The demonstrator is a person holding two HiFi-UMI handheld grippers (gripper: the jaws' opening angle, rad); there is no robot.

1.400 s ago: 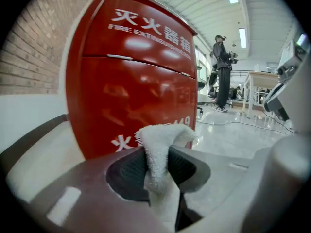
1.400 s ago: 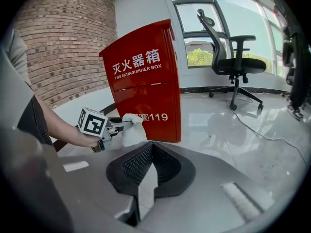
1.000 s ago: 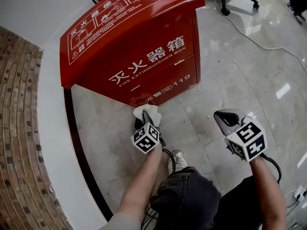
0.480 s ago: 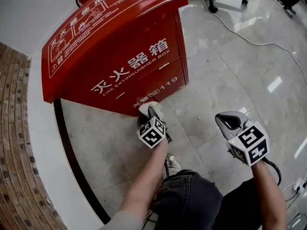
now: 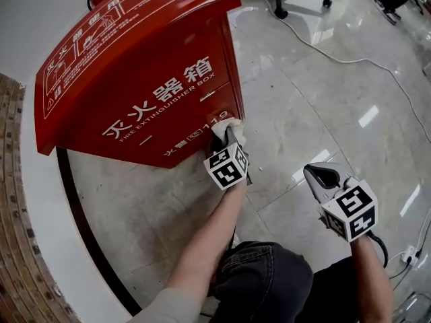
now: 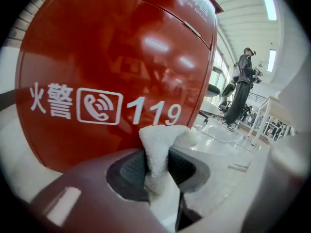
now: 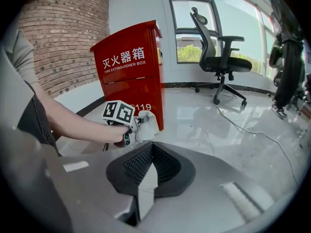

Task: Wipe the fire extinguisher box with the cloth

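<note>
Room: polished grey tile floor [image 5: 323, 106] beside a white wall base and a curved brick wall [image 5: 13, 247]. An office chair [image 7: 221, 57] and a loose cable [image 5: 316, 49] sit farther off.
Box: the red fire extinguisher box [image 5: 135, 93] stands on the floor by the wall, its printed front facing the person.
Cloth: the white cloth [image 5: 225, 128] is at the lower right corner of the box front, just beside the "119" print, and seems to touch the paint.
Left gripper: the left gripper [image 5: 229, 140] is clenched on the cloth, with a fold bulging past its tips.
Right gripper: the right gripper [image 5: 323, 177] has its jaws together on nothing and is held over the floor, well apart from the box.
Risk: the wipe is right at the box's edge, so a stroke further right would probably slide off onto air. Only a narrow fold is pinched, so rubbing could drag it loose. If that fold flattens, the hard tips may scrape the paint.
Head view alone: the whole box, its sloped top panel and both grippers together.
Left gripper view alone: the fold held between the pads, and a person standing [image 6: 240, 89] far behind.
Right gripper view alone: windows, and the box's right side from the side.
</note>
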